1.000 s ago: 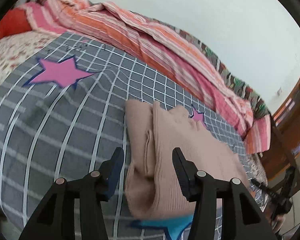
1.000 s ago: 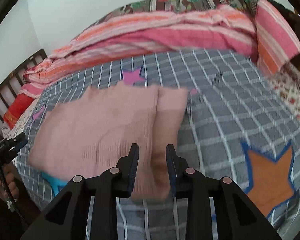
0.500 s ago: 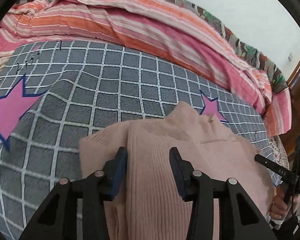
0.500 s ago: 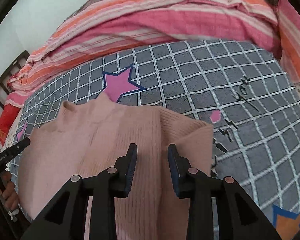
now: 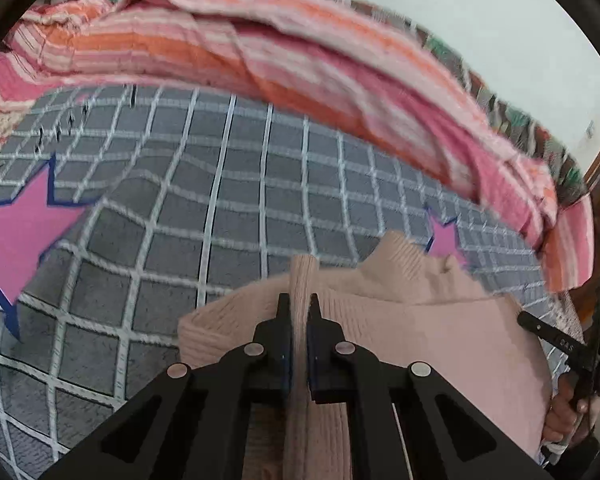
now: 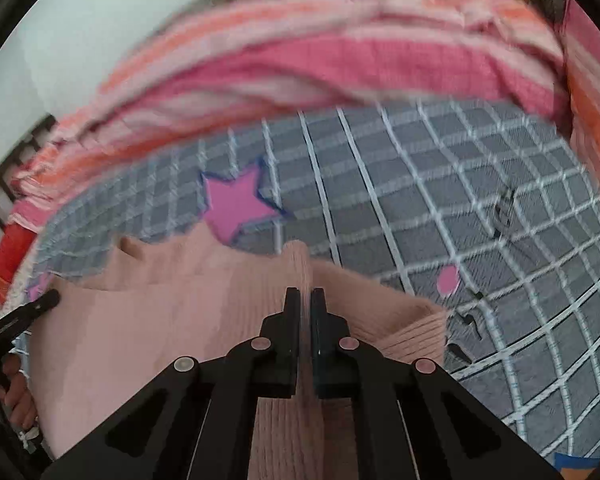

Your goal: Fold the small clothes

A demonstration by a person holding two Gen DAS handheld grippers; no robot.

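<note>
sweater on bedspread | blanket behind sweater

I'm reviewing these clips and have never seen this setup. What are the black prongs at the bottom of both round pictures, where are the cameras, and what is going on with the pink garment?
No robot here: a person holds a two-finger gripper in each hand, each with a fisheye camera looking along its fingers. One picture is from the left gripper, the other from the right gripper. Both are shut, each pinching a raised ridge of the pink knit sweater, which lies on a grey checked blanket with pink stars. A striped quilt is bunched behind. At each picture's edge you glimpse the hand holding the other tool.
</note>
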